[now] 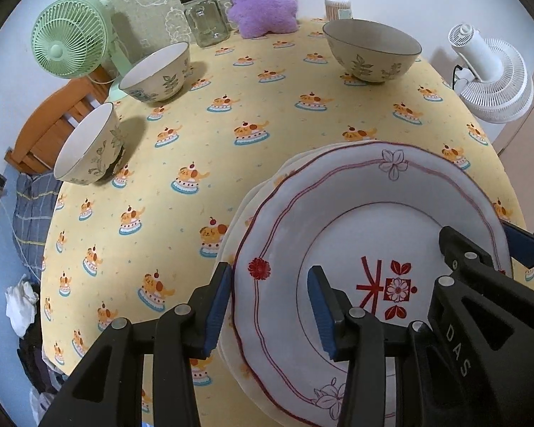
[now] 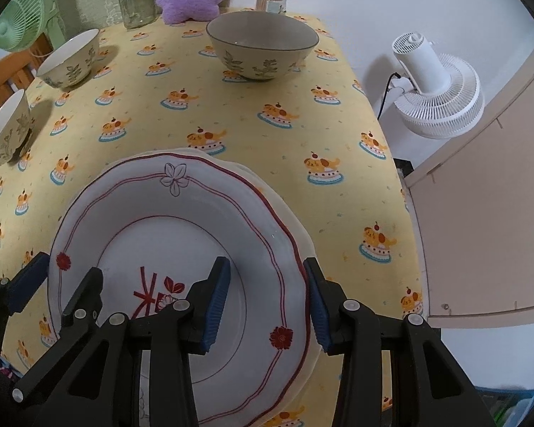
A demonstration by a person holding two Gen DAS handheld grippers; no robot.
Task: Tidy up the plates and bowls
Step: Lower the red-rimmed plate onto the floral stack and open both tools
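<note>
The top plate (image 1: pixel 373 220), white with red lines and a red sign in the middle, lies over a stack of cream plates (image 2: pixel 313 359) at the near edge of the table (image 1: pixel 267 106). I cannot say if it rests on them or hangs just above them.

The person holds it from two sides. The left gripper (image 1: pixel 268 274) stands astride the left rim, with one blue pad outside the edge and the other over the inner part of the plate. The right gripper (image 2: pixel 266 263) does the same on the opposite rim. On both, the jaws are partly apart with the rim between them. Whether the pads really press on the rim, I cannot tell from here.

I think the step is to settle this plate on the stack. To do it well, both hands should keep the same height so the plate stays flat. The scalloped edges should also line up with the plates below, because now the top plate looks a little shifted to one side. Glazed plates are slippery and heavy, so the release should be slow and on both sides together.

Three bowls wait further away, apart from each other: a big bowl (image 1: pixel 372 53) at the far right and two smaller bowls (image 1: pixel 156 74) (image 1: pixel 89 146) on the left. I suppose these come after.
</note>
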